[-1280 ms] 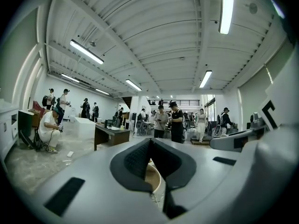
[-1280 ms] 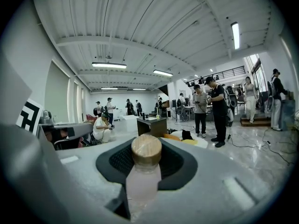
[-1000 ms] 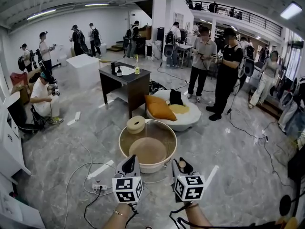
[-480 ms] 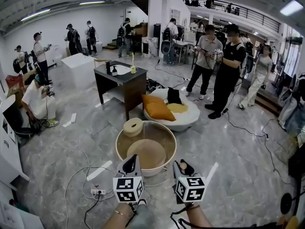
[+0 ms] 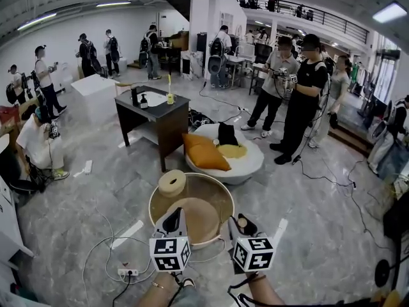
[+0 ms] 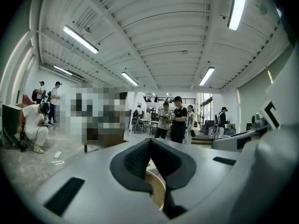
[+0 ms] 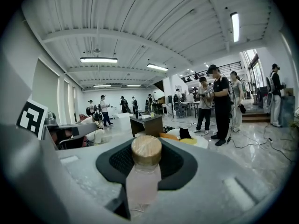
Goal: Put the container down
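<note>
In the head view a wide, clear round container (image 5: 222,196) with a tan bottom hangs above the floor just ahead of both grippers. A cream roll-shaped thing (image 5: 171,182) sits at its far left rim. My left gripper (image 5: 172,220) is shut on the near rim, and in the left gripper view the tan rim (image 6: 157,191) shows in the gap under the pads. My right gripper (image 5: 244,222), beside the container's near right rim, is shut on a small pale-pink bottle (image 7: 144,176) with a wooden cap (image 7: 146,149), held upright.
Ahead stand a dark table (image 5: 156,110) and a white round floor bed (image 5: 248,164) with an orange cushion (image 5: 203,153). Cables and a power strip (image 5: 126,272) lie on the floor at the near left. People (image 5: 300,88) stand beyond the bed; one person (image 5: 35,147) sits at left.
The table, bed and floor cables have drifted left and nearer as I walk forward. Both grippers, the container and the bottle keep their places relative to me.
</note>
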